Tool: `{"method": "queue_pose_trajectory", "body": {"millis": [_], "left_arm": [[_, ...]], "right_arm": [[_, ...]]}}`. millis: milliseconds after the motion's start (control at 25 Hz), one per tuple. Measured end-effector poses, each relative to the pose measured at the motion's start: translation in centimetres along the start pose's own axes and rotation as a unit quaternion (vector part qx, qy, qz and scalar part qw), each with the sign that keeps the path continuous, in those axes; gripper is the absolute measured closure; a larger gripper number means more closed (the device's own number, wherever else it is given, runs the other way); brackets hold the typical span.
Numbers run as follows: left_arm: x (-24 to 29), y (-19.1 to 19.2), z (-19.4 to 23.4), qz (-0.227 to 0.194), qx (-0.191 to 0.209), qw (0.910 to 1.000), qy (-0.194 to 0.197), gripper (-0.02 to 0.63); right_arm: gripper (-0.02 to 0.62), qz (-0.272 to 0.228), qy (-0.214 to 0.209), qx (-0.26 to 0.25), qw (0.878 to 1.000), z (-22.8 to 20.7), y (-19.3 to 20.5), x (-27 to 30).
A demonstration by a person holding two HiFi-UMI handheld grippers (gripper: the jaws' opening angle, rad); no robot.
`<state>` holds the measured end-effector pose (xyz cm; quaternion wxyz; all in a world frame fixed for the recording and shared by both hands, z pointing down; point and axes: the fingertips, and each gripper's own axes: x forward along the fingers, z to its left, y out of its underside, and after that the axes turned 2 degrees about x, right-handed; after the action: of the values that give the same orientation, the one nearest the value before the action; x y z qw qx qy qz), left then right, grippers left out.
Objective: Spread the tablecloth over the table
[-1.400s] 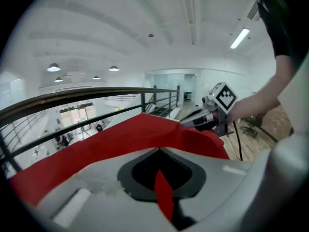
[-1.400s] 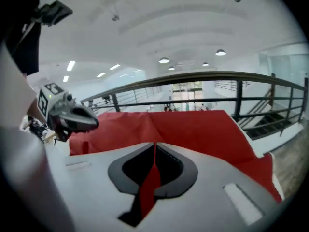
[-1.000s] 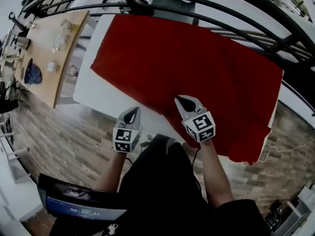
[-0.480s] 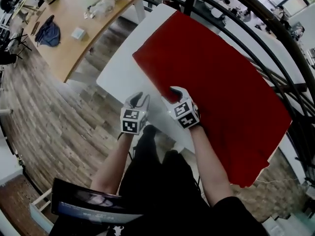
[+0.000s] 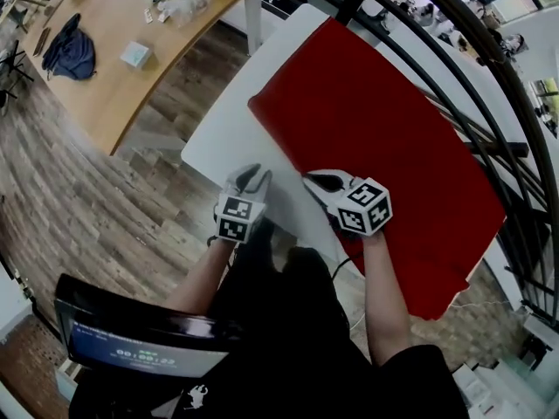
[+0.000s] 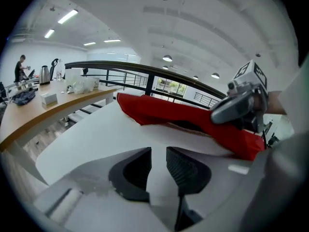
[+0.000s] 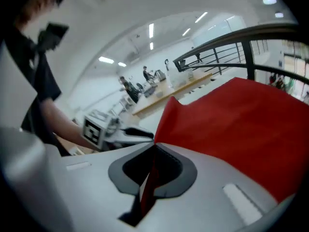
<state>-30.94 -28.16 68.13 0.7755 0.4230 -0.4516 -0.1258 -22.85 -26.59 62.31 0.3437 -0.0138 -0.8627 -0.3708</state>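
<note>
The red tablecloth [image 5: 384, 138] lies over most of the white table [image 5: 227, 138], leaving the table's left end bare. My right gripper [image 5: 316, 180] is shut on the cloth's near edge, and a red fold [image 7: 241, 124] runs between its pads [image 7: 153, 146]. My left gripper [image 5: 252, 178] hovers over bare tabletop just left of that. It is open [image 6: 158, 151] and its jaws have just been closing with nothing between them. In the left gripper view the cloth [image 6: 183, 115] lies ahead, with the right gripper [image 6: 236, 103] on it.
A wooden desk [image 5: 113, 77] stands to the upper left with a blue cloth [image 5: 70, 46] and a small box [image 5: 135, 55] on it. A black railing [image 5: 454, 85] arcs past the table's far side. A dark screen [image 5: 140, 334] shows at lower left, above wood flooring.
Both grippers have moved left along the table's near side toward the cloth's left end. The right gripper now pinches the cloth's near edge, and the left jaws stand apart.
</note>
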Motion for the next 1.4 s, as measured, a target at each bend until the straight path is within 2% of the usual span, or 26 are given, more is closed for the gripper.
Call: {"method": "queue_pose_trajectory", "body": {"millis": [120, 200, 240, 280, 320, 360, 400, 440, 480, 520, 560, 640, 720, 800, 840, 920, 1000, 1120, 1240, 1280, 1360, 1400], "left_arm": [[-0.3, -1.0, 1.3, -0.004, 0.001, 0.9999, 0.012, 0.502], [-0.1, -1.7, 1.6, -0.004, 0.010, 0.9997, 0.020, 0.505], [0.2, -1.9, 1.3, -0.003, 0.015, 0.9996, 0.024, 0.510], [0.4, -2.0, 0.7, -0.002, 0.018, 0.9994, 0.028, 0.516], [0.6, -2.0, 0.2, -0.001, 0.021, 0.9993, 0.032, 0.523], [0.8, -2.1, -0.1, 0.002, 0.023, 0.9991, 0.035, 0.523], [1.0, -2.1, -0.2, 0.004, 0.024, 0.9990, 0.037, 0.523], [1.2, -2.1, -0.3, 0.008, 0.024, 0.9989, 0.039, 0.523], [1.3, -2.1, -0.4, 0.012, 0.025, 0.9988, 0.040, 0.524], [1.5, -2.2, -0.6, 0.015, 0.029, 0.9986, 0.043, 0.523], [1.8, -2.4, -1.0, 0.017, 0.037, 0.9981, 0.046, 0.524], [3.0, -3.4, -2.0, 0.015, 0.060, 0.9962, 0.061, 0.513], [4.7, -4.5, -3.9, 0.017, 0.061, 0.9927, 0.102, 0.450], [6.7, -5.7, -6.8, 0.025, 0.033, 0.9866, 0.158, 0.323], [7.8, -6.4, -8.3, 0.027, 0.022, 0.9838, 0.176, 0.288], [10.1, -7.7, -10.7, 0.031, 0.015, 0.9814, 0.189, 0.283], [12.3, -8.4, -12.7, 0.042, 0.001, 0.9809, 0.190, 0.259], [14.5, -7.8, -15.5, 0.080, -0.028, 0.9785, 0.188, 0.249], [15.4, -6.7, -16.5, 0.106, -0.051, 0.9803, 0.159, 0.250], [15.7, -6.3, -16.5, 0.112, -0.051, 0.9822, 0.142, 0.262], [16.1, -5.9, -16.1, 0.122, -0.036, 0.9858, 0.109, 0.330], [16.3, -5.8, -16.1, 0.127, -0.030, 0.9864, 0.099, 0.401]], "right_arm": [[0.584, -0.043, -0.125, 0.048, 0.990, 3.5, -4.0, -4.1], [0.584, -0.072, -0.213, 0.063, 0.972, 5.6, -6.4, -7.1], [0.584, -0.106, -0.250, 0.070, 0.960, 5.8, -7.8, -9.2], [0.584, -0.158, -0.257, 0.082, 0.950, 4.4, -9.3, -11.8], [0.584, -0.216, -0.212, 0.106, 0.947, 0.8, -10.3, -14.4], [0.584, -0.260, -0.109, 0.137, 0.949, -4.8, -10.2, -16.8], [0.584, -0.275, 0.032, 0.169, 0.946, -11.6, -8.6, -19.0], [0.584, -0.265, 0.178, 0.192, 0.928, -18.1, -6.0, -20.7], [0.584, -0.242, 0.290, 0.210, 0.902, -23.3, -3.0, -21.8], [0.584, -0.220, 0.347, 0.227, 0.883, -26.4, -0.5, -22.3], [0.584, -0.203, 0.360, 0.239, 0.879, -27.5, 1.2, -22.2], [0.580, -0.182, 0.338, 0.230, 0.894, -26.9, 2.2, -20.9], [0.555, -0.167, 0.313, 0.204, 0.913, -25.9, 2.1, -19.1], [0.538, -0.170, 0.291, 0.202, 0.920, -25.5, 2.2, -18.2], [0.525, -0.173, 0.281, 0.205, 0.922, -25.5, 2.3, -18.1], [0.506, -0.174, 0.264, 0.209, 0.925, -25.4, 2.7, -17.9], [0.472, -0.176, 0.252, 0.212, 0.928, -25.4, 3.2, -18.1], [0.463, -0.184, 0.231, 0.214, 0.931, -25.5, 3.3, -18.2], [0.463, -0.179, 0.222, 0.200, 0.937, -25.7, 3.4, -18.2], [0.463, -0.176, 0.223, 0.189, 0.940, -25.7, 3.4, -18.2], [0.456, -0.176, 0.224, 0.163, 0.945, -25.5, 3.0, -18.5], [0.453, -0.181, 0.224, 0.152, 0.946, -25.5, 2.6, -18.8]]}}
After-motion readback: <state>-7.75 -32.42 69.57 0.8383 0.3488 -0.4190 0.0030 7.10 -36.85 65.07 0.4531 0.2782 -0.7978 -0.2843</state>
